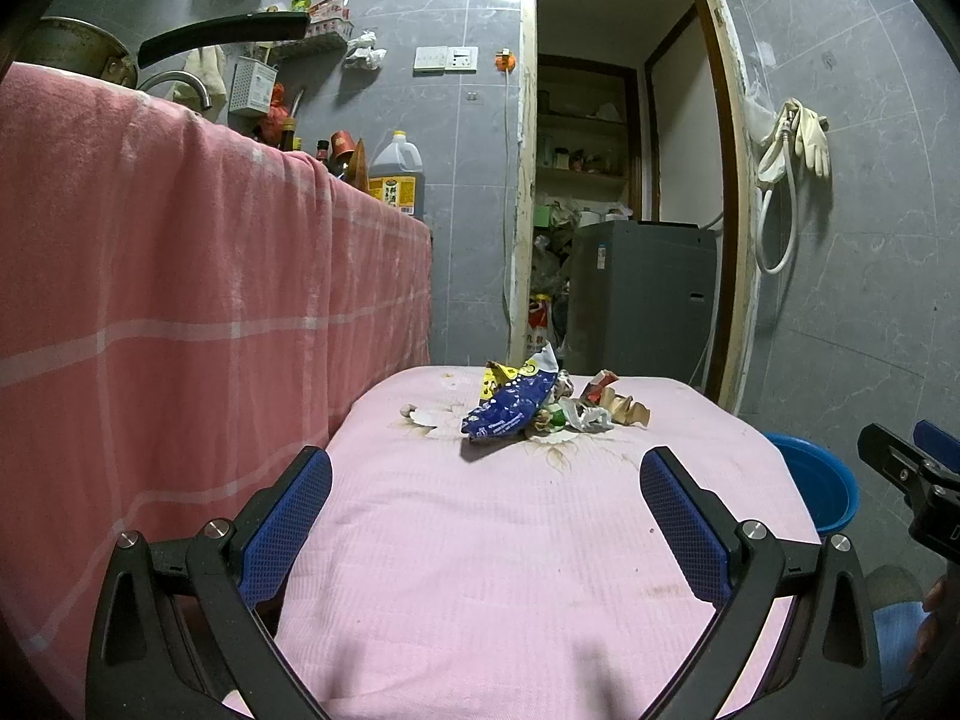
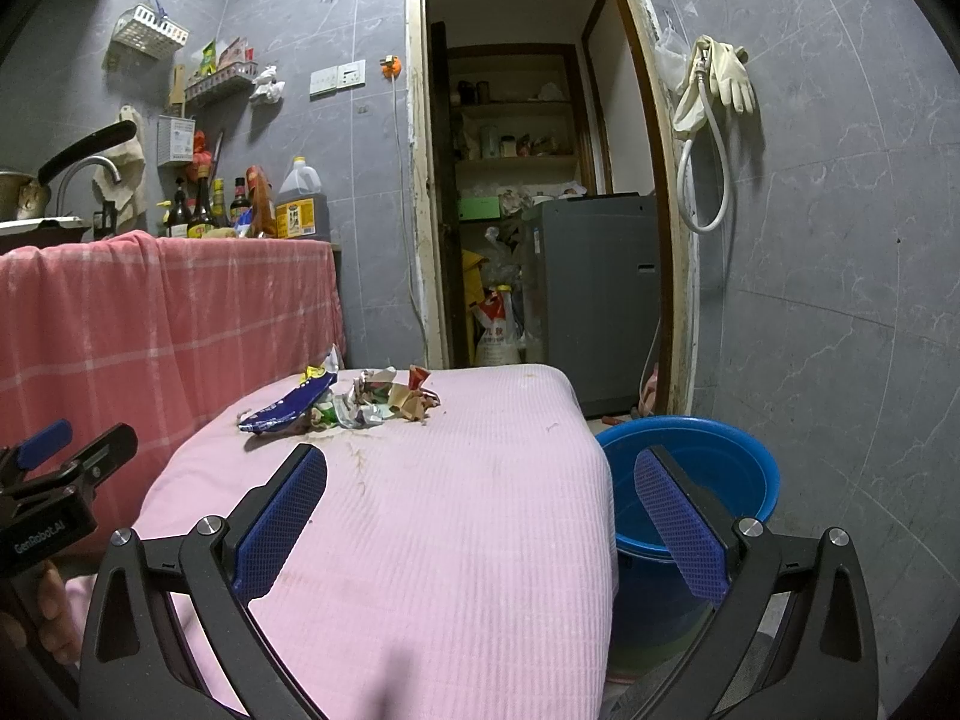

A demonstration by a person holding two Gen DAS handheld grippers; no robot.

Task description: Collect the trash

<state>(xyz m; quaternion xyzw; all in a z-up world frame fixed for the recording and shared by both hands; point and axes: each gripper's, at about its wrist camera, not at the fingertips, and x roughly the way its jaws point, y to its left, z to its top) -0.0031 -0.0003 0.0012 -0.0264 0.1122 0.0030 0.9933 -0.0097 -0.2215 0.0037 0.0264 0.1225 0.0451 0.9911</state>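
Observation:
A small heap of trash lies at the far end of a pink-covered table (image 1: 480,540) (image 2: 450,540): a crumpled blue snack wrapper (image 1: 510,405) (image 2: 288,408), crumpled white and brown paper scraps (image 1: 606,408) (image 2: 396,399). My left gripper (image 1: 486,480) is open, well short of the heap, nothing between its blue pads. My right gripper (image 2: 480,480) is open too, hovering over the table's right edge, partly above a blue bucket (image 2: 690,480) (image 1: 816,486) on the floor. Each gripper also shows at the edge of the other's view.
A counter draped in a pink checked cloth (image 1: 180,312) (image 2: 168,312) flanks the table's left side, with bottles and a pan on top. Behind the table is an open doorway with a grey appliance (image 1: 642,294) (image 2: 594,294). Grey tiled walls (image 2: 840,300) close the right.

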